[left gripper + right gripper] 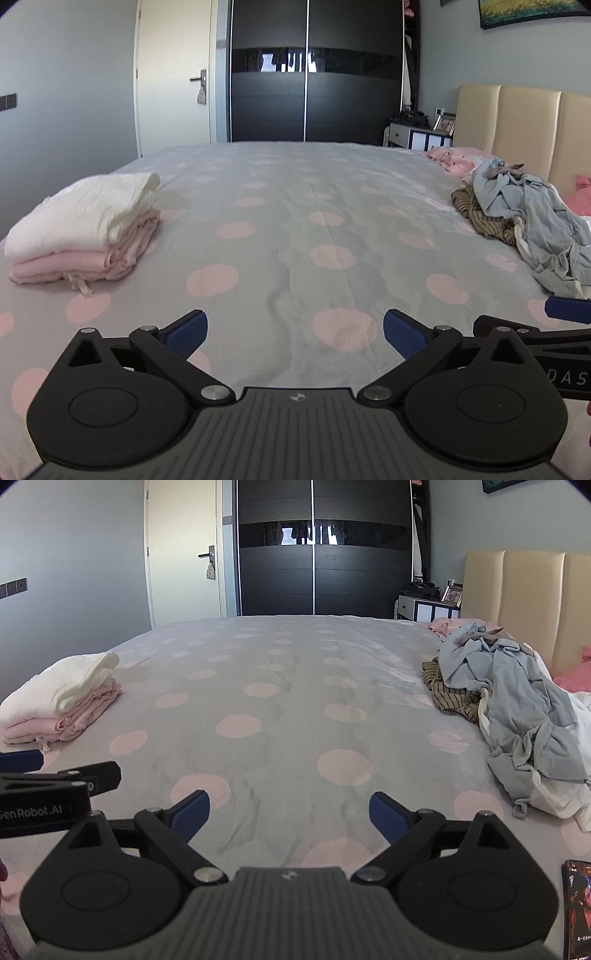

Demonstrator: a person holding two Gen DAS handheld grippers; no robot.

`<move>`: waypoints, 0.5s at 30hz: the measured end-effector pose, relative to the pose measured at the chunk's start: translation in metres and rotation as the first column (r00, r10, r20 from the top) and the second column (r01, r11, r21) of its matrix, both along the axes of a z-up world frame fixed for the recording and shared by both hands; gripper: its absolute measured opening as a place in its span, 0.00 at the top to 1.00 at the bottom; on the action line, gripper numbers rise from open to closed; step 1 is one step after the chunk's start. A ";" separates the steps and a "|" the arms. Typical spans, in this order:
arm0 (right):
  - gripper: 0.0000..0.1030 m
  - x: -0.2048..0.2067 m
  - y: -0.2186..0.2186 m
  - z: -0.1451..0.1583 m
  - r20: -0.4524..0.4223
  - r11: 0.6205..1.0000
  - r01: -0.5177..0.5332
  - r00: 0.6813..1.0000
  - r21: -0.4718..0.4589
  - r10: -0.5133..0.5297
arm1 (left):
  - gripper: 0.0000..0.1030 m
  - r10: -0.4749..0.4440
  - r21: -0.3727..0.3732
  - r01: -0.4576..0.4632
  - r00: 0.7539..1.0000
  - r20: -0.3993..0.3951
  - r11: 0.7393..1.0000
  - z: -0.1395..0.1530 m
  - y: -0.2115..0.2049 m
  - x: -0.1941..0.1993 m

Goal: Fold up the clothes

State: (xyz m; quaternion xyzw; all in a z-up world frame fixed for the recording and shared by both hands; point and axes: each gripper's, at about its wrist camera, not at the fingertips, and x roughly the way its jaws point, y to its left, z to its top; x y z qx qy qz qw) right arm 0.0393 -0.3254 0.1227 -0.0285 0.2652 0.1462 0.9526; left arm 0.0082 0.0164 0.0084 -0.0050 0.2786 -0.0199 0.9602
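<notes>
A folded stack (pixel 83 229) (pixel 61 698) lies on the left of the bed, a white garment on top of pink ones. On the right near the headboard sits a heap of unfolded clothes (pixel 532 221) (pixel 517 709), pale blue over striped brown and white pieces. My left gripper (pixel 294 332) hovers low over the bare bedsheet, open, nothing between its blue pads. My right gripper (pixel 290 812) is beside it, also open and empty. Each view catches a part of the other gripper at its edge.
The bed is covered by a grey sheet with pink dots (pixel 295 221). A beige headboard (pixel 532 602) stands at the right, a dark wardrobe (pixel 325 554) and a door (pixel 184 554) beyond the bed. A dark card or phone (pixel 576 908) lies at the lower right.
</notes>
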 end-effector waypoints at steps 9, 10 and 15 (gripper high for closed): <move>0.07 0.001 0.007 0.001 0.005 1.000 -0.023 1.000 0.018 0.022 | 0.00 0.022 0.015 -0.021 0.999 -0.031 1.000 -0.002 0.001 0.002; 0.07 0.000 0.008 0.002 0.011 0.999 -0.025 1.000 0.020 0.025 | 0.00 0.026 0.023 -0.025 0.999 -0.026 0.999 -0.001 0.001 0.002; 0.07 -0.005 0.012 0.006 0.030 0.999 -0.025 0.999 0.031 0.024 | 0.00 0.044 0.021 -0.044 0.999 -0.007 0.999 0.004 0.003 -0.002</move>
